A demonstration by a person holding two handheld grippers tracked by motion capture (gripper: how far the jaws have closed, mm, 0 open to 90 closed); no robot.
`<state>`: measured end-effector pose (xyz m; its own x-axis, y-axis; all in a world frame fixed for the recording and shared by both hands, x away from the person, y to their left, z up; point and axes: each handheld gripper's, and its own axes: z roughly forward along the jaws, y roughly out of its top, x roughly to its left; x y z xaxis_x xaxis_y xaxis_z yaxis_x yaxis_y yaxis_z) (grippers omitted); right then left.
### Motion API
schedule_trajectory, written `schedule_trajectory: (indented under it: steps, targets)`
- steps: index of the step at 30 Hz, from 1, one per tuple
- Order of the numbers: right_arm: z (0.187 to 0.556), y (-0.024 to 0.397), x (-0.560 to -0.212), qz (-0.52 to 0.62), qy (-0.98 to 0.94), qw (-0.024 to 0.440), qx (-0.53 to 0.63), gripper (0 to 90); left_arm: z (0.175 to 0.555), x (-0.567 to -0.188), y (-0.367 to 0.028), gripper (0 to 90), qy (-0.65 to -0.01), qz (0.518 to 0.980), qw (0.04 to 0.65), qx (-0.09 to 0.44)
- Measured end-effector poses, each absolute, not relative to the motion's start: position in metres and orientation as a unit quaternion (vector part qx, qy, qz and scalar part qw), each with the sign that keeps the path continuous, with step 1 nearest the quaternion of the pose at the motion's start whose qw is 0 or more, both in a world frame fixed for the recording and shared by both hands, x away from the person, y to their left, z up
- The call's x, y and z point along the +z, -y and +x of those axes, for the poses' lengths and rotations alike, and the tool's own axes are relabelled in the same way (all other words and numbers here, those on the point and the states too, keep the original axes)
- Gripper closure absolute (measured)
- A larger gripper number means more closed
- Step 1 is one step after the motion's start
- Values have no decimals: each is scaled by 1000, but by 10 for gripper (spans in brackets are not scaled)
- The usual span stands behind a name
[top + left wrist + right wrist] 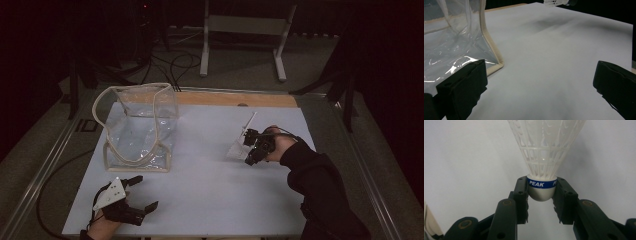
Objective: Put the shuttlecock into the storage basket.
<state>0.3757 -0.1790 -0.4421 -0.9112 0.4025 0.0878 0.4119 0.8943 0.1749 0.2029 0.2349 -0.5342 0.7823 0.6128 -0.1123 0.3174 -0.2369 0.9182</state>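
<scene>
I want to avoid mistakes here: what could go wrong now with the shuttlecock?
1. The right gripper pinches only the rounded cork of the shuttlecock; it might slip or tilt out.
2. The clear bag has a sagging, soft rim, and the left gripper is open beside it, so the shuttlecock may catch on the rim.

room: dark | floor (240,75): grey carpet, black cables (175,65) | furniture: white metal stand (245,30) behind table
</scene>
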Motion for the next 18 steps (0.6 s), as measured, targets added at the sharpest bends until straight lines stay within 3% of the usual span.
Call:
schedule_trajectory:
  steps: [18]
  targets:
    - [371,161,-422,-180,979,24,-94,664,204,-535,-234,5,-300,777,538,134]
